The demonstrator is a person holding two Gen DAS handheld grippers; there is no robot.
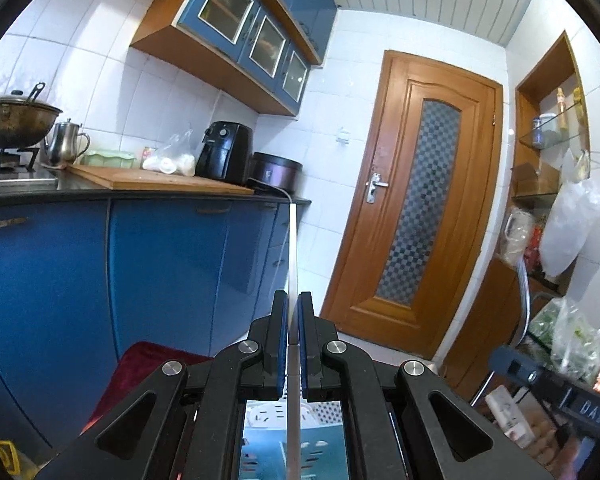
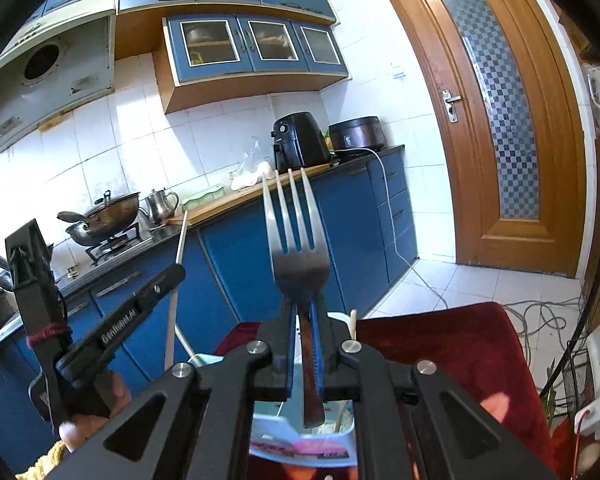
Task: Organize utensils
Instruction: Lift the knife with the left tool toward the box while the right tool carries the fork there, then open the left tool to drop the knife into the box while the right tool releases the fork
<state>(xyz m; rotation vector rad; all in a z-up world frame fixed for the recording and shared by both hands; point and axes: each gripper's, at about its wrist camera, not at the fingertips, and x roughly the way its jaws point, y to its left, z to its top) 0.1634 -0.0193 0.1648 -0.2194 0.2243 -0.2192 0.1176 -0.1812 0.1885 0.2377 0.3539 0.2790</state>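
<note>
Fork (image 2: pixel 296 248) standing tines-up at frame center, your right gripper (image 2: pixel 304 344) clenching its brown handle | stiff, slick metal, top-heavy: keep gripping low | your left gripper (image 1: pixel 293 332) is pinching a thin chopstick (image 1: pixel 293 248), light and slippery.

Black two-finger right gripper (image 2: pixel 303 320) clamped on a silver metal fork (image 2: pixel 298 248) with tines up, black left gripper (image 2: pixel 168 280) at left gripping a thin silver rod (image 2: pixel 179 256), red cloth (image 2: pixel 460 344) below
</note>
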